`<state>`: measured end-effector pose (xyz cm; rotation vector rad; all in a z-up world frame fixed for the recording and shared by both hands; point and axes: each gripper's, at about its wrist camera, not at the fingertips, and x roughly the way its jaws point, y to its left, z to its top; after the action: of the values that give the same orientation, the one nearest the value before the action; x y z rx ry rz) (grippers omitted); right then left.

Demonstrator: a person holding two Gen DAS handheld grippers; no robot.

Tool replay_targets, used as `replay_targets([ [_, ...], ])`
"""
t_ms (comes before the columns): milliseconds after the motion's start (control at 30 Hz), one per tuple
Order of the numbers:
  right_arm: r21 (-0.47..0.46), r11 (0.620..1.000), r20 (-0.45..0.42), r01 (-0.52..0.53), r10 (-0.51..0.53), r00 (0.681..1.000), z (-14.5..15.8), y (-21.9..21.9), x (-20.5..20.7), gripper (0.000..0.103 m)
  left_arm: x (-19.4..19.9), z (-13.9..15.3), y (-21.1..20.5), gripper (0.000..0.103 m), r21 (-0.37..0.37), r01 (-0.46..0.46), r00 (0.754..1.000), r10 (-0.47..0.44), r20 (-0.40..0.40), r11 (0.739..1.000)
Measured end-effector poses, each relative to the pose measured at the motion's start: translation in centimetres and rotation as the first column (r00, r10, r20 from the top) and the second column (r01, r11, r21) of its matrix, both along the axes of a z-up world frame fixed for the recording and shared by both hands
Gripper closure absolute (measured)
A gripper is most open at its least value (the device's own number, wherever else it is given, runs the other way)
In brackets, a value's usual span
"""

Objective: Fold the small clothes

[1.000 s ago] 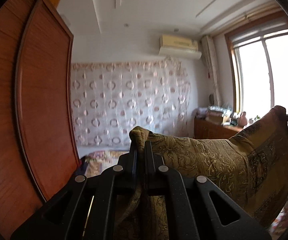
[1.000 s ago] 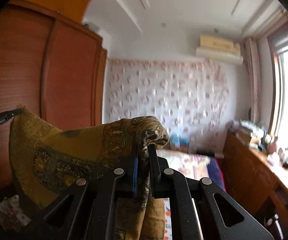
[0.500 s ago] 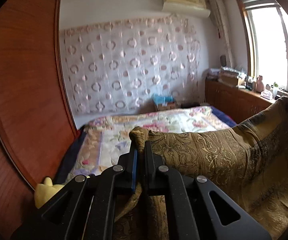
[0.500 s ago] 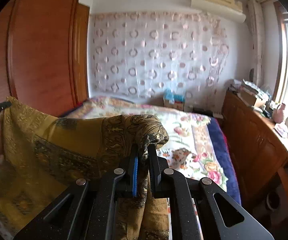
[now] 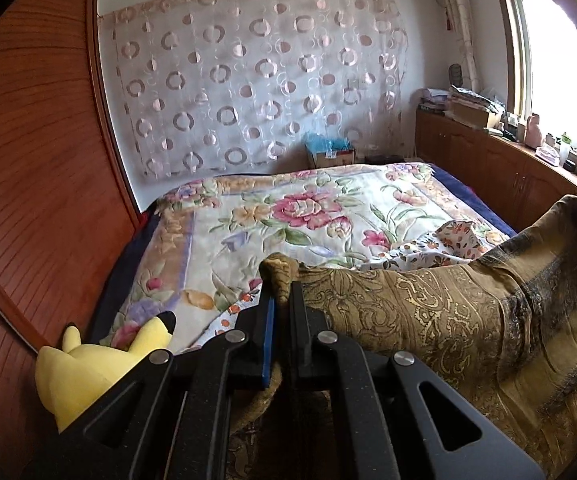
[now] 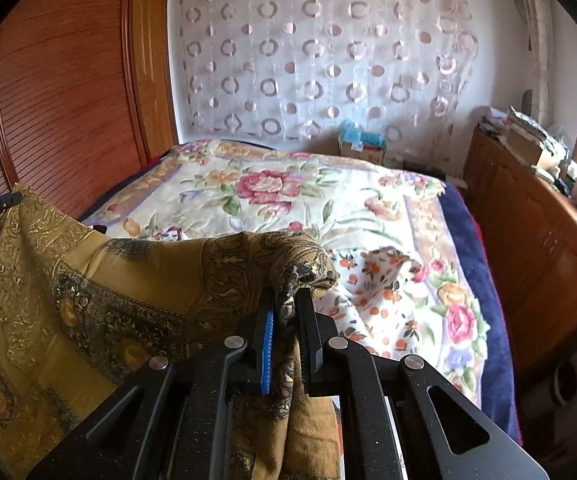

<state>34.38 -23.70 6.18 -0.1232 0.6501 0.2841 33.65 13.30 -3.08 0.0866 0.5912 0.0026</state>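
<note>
Gold paisley cloth [image 5: 440,312] hangs stretched in the air between both grippers, above the near end of the bed [image 5: 312,216], top edge taut, body sagging down toward the quilt. Left gripper [image 5: 282,300] fingers pressed together, pinching the cloth's left corner, which bunches up above the tips. Right gripper [image 6: 286,304] fingers likewise clamped on the right corner, fabric wadded over them and trailing down behind. In the right wrist view the left gripper shows at the far left edge with the other corner.

Step, as I judge it: spreading the cloth out over the bed ahead of the first fold; no fold made yet.

Next move calls for laying it flat on the quilt with both corners level and tension kept. A white orange-flowered garment [image 6: 376,280] lies on the bed just beyond, right side, so the cloth may land on it. Yellow plush toy [image 5: 88,364] sits near left, clear of the drop.
</note>
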Motion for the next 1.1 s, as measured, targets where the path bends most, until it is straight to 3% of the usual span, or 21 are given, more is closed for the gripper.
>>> replay_targets([
  [167,-0.035,0.998,-0.007,0.055,-0.055,0.998,0.3,-0.2,0.3,0.083,0.6,-0.5,0.2,0.089,0.008,-0.012,0.999,0.012,-0.044,1.000],
  [233,-0.030,0.998,-0.018,0.059,-0.060,0.998,0.9,-0.6,-0.3,0.072,-0.1,-0.7,0.5,0.068,-0.005,-0.002,0.999,0.002,-0.052,1.000],
  [300,-0.027,0.998,-0.026,0.058,-0.059,0.998,1.2,-0.9,-1.3,0.059,-1.4,-0.9,0.6,0.061,-0.027,0.024,0.998,-0.025,-0.058,0.999],
  [367,-0.018,0.999,-0.044,0.044,-0.045,0.998,1.0,-1.3,-2.6,0.058,-2.3,-1.4,0.6,0.059,-0.037,0.049,0.995,-0.052,-0.089,0.998],
  [433,-0.018,0.999,-0.081,0.032,-0.034,0.996,0.4,-1.5,-3.9,0.058,-3.2,-2.1,0.5,0.047,-0.032,0.059,0.992,-0.062,-0.113,0.998],
  [800,-0.017,0.999,-0.200,0.032,-0.035,0.979,-2.0,-2.3,-6.1,0.057,-7.4,-4.4,0.4,0.046,-0.025,0.040,0.984,-0.044,-0.170,0.999],
  [1100,-0.028,0.999,-0.147,0.036,-0.039,0.988,-1.8,-3.2,-7.2,0.056,-8.1,-4.2,-0.4,0.047,-0.048,0.056,0.983,-0.063,-0.175,0.997],
])
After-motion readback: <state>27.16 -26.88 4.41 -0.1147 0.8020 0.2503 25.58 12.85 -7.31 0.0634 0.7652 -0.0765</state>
